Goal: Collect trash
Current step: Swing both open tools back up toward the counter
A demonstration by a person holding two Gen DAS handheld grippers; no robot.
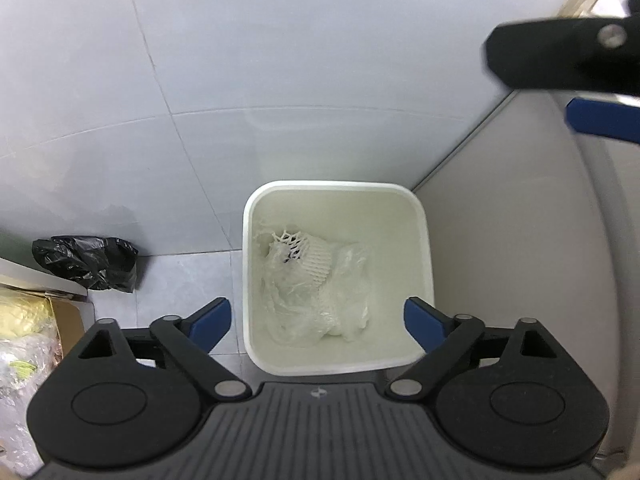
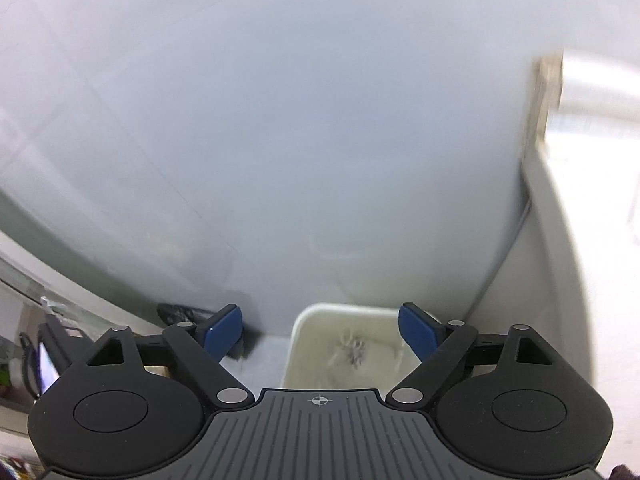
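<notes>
A white square-mouthed bin (image 1: 338, 276) stands on the grey tiled floor (image 1: 180, 280), in the corner where a pale tiled wall (image 1: 240, 60) meets a light grey panel (image 1: 512, 240). Inside it lies the trash: crumpled clear plastic film (image 1: 304, 304) and a piece of white foam netting (image 1: 310, 254) resting on top of the film toward the bin's far-left side. No liner shows around the rim. To the left of the bin, well apart from it, a crumpled black plastic bag (image 1: 90, 262) lies on the floor against the wall. At the left edge an open cardboard box (image 1: 68, 320) holds more clear and yellowish wrapping (image 1: 24, 328).

The left tongs (image 1: 318, 326) hang above the bin and point steeply down into its mouth. Their blue pads (image 1: 212, 324) stand wide apart, one outside each side wall of the bin as seen, with nothing between them. The right tongs (image 2: 320, 334) are tilted less steeply, facing mostly the wall, and their view is blurred. Their blue pads (image 2: 224, 330) are also spread wide and hold nothing; the bin (image 2: 304, 332) shows only at the bottom of that view, its contents a smear. From the left wrist view, part of the right tongs (image 1: 600, 92) shows at the upper right, above the grey panel.
</notes>
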